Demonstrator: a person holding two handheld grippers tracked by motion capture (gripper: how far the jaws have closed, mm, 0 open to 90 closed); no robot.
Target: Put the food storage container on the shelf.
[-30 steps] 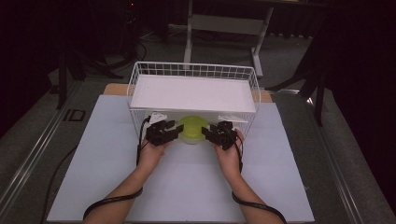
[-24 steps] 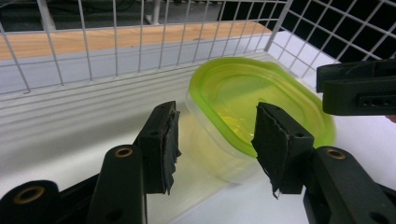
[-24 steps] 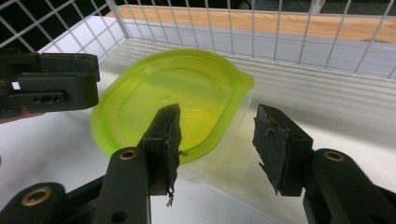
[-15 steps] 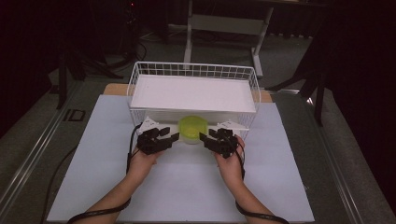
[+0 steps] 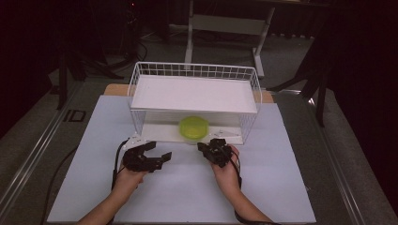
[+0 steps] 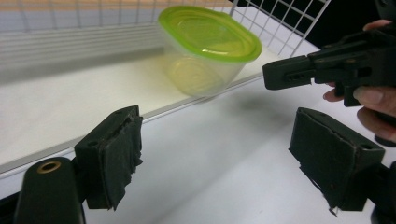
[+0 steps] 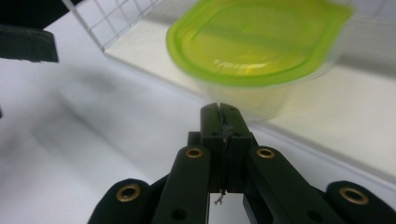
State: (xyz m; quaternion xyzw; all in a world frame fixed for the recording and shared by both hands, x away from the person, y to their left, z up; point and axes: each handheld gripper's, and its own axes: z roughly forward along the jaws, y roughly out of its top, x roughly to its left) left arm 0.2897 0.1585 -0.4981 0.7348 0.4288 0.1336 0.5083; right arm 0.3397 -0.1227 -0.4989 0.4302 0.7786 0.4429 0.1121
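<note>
Right gripper view: right gripper (image 7: 222,112) fingers pressed together (empty), near container (image 7: 252,51).

white table (image 5: 281,187) bears a wire rack (image 5: 195,70); green-lidded container (image 5: 194,127) on its lower shelf.

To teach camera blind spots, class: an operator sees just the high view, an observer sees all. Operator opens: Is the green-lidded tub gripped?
Observer: No. The right gripper has its jaws shut together, empty, short of the tub.
Operator: And the left?
Observer: The left gripper has just been opening its jaws; nothing lies between them.
Operator: Is the tub see-through?
Observer: Yes, clear below its green lid, at the front edge of the lower shelf.
</note>
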